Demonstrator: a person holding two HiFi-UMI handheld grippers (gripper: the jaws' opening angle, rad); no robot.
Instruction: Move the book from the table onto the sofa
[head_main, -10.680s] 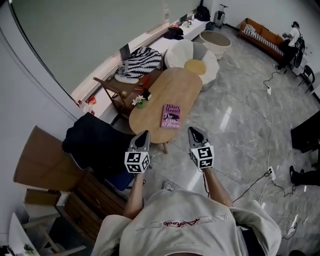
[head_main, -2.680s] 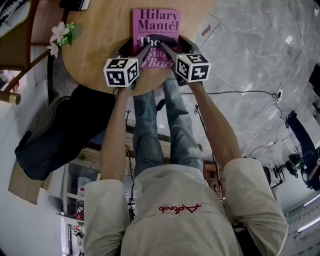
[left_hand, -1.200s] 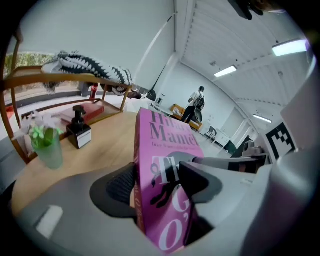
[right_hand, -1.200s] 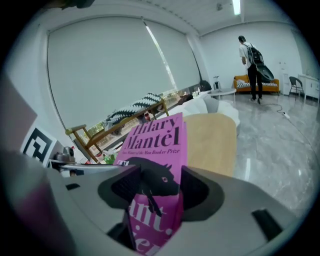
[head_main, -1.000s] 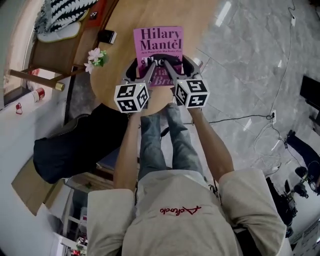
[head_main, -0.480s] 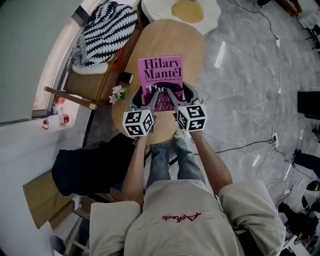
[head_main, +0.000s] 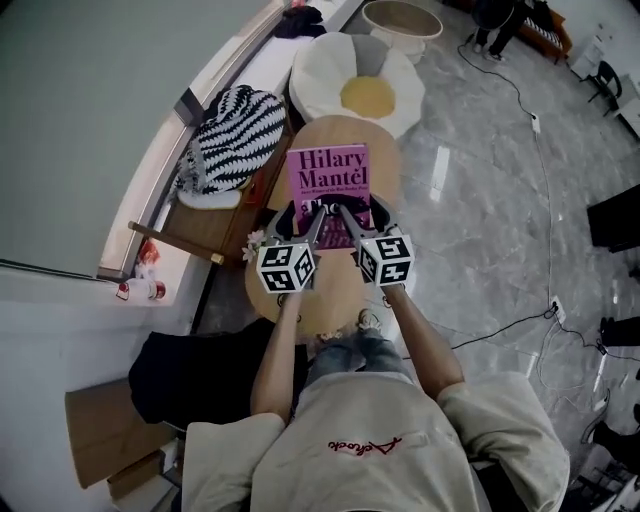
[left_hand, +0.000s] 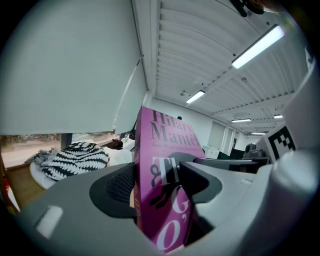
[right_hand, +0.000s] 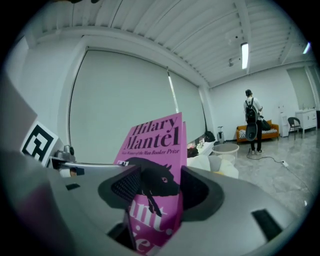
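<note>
Book (head_main: 328, 178) up in both tools: a bright pink paperback, the author's name in big black letters across the top of the cover. Left gripper (left_hand: 160, 186) is clamped on its lower part. One ribbed pad is on the back and the other jaw is pressed to the front cover, with the book standing on edge between them. Right gripper (right_hand: 153, 192) has it too, jaws closed on that same lower end, and a black animal figure on the cover sits right between the pads.

From the head view, the two grippers are side by side at the book's near edge, marker cubes toward the person and both arms stretched forward. The book hangs over the far half of the oval wooden table (head_main: 335, 292), cover facing the camera. Both gripper views show it rising against window blind and ceiling, so it is tipped up, not flat. Whether its far edge touches the tabletop, can't tell.

Small flowers (head_main: 254, 243) sit at the table's left edge. Left of the table, a black-and-white striped cushion (head_main: 240, 135) lies on a wooden chair (head_main: 225, 215). Beyond the table is a white flower-shaped seat (head_main: 320, 70) with a yellow centre (head_main: 367, 95). In the right gripper view, far down the room, a person (right_hand: 251, 122) stands by an orange sofa (right_hand: 272, 133).
</note>
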